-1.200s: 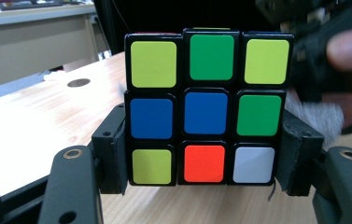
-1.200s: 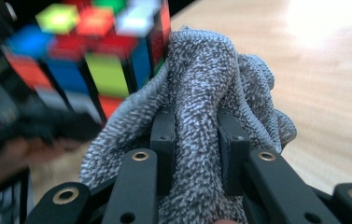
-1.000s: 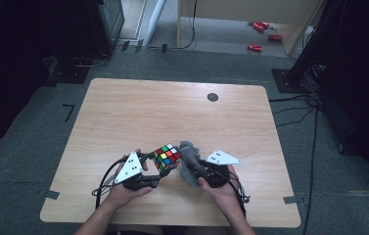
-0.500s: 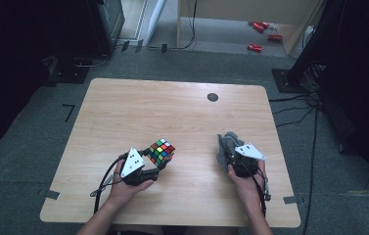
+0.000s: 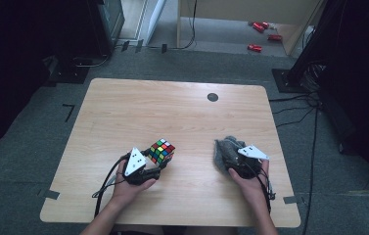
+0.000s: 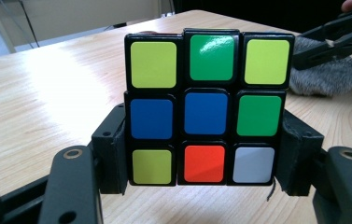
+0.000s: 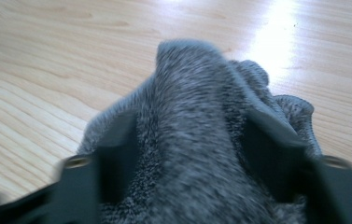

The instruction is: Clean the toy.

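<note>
Your left gripper (image 5: pixel 156 164) is clamped on the Rubik's cube (image 5: pixel 161 151), one jaw pressed on each side. You hold it w/ your left hand (image 5: pixel 132 182) at the near left part of the wooden table (image 5: pixel 138 110). From the high view you can't tell if the cube touches the table or sits just above it.

The left gripper (image 6: pixel 205 158) view shows more of the cube (image 6: pixel 206 106). The face toward the cam has yellow, green, yellow on top, blue, blue, green in the middle, & yellow, orange, white at the bottom. The jaws grip the low half of the cube. Far right in that view you can see the grey cloth (image 6: pixel 325 77) w/ the other gripper's black jaws over it.

Your right gripper (image 5: pixel 228 157) is squeezed on the grey cloth (image 5: pixel 222 151), at the near right part of the table. Your right hand (image 5: pixel 248 182) holds it. Cube & cloth are well apart.

The right gripper (image 7: pixel 190 158) view is a bit blurry. It shows the fuzzy cloth (image 7: pixel 192 140) bunched up in a hump between the two jaws, w/ its far edge lying on the table (image 7: pixel 43 56).

A small black dot (image 5: pixel 213 97) sits on the far part of the table.
</note>
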{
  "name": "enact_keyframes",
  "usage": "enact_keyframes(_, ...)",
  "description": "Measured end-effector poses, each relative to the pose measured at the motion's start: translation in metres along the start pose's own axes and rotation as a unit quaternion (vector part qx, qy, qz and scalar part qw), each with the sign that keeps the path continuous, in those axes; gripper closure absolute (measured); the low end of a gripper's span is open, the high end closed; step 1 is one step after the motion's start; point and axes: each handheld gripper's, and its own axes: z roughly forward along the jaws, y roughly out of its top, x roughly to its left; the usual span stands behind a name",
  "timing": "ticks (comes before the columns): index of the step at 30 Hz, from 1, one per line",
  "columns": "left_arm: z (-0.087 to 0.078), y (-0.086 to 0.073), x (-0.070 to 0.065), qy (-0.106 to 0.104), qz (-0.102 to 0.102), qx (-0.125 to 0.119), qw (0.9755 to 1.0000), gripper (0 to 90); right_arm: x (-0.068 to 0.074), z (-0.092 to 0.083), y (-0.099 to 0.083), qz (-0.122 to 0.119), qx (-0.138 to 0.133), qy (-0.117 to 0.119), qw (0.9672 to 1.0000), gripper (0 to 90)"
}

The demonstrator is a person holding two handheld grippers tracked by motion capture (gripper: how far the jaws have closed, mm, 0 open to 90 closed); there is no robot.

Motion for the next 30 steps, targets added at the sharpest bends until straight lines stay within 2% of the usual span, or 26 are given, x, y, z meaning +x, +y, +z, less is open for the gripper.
enact_keyframes(1,0.001,0.000,0.000,0.002,-0.001,-0.001,1.0000,34.4,-0.001,-0.003,0.003,0.004,-0.004,0.004,1.0000,22.0)
enact_keyframes(4,0.004,-0.001,0.003,0.010,-0.008,0.000,0.9999,34.4,-0.003,-0.014,0.010,0.004,-0.019,0.014,0.9997,17.1)
enact_keyframes(8,0.010,-0.004,0.007,0.019,-0.017,0.007,0.9996,34.5,-0.011,-0.025,0.011,0.005,-0.018,0.008,0.9998,14.1)
enact_keyframes(11,0.014,-0.006,0.009,0.027,-0.021,0.013,0.9993,34.4,-0.018,-0.035,0.002,-0.005,-0.017,-0.009,0.9998,13.2)
enact_keyframes(16,0.023,-0.005,0.012,0.042,-0.030,0.029,0.9982,34.4,-0.028,-0.054,-0.012,-0.003,-0.022,-0.023,0.9995,12.9)
enact_keyframes(21,0.034,-0.004,0.013,0.058,-0.035,0.056,0.9961,34.4,-0.038,-0.069,-0.027,0.001,-0.017,-0.041,0.9990,12.7)
enact_keyframes(26,0.041,-0.002,0.010,0.068,-0.027,0.074,0.9945,34.4,-0.045,-0.074,-0.040,0.021,-0.013,-0.052,0.9984,13.0)
enact_keyframes(30,0.046,-0.001,0.009,0.073,-0.022,0.099,0.9922,34.3,-0.046,-0.072,-0.043,0.018,-0.006,-0.062,0.9979,13.2)
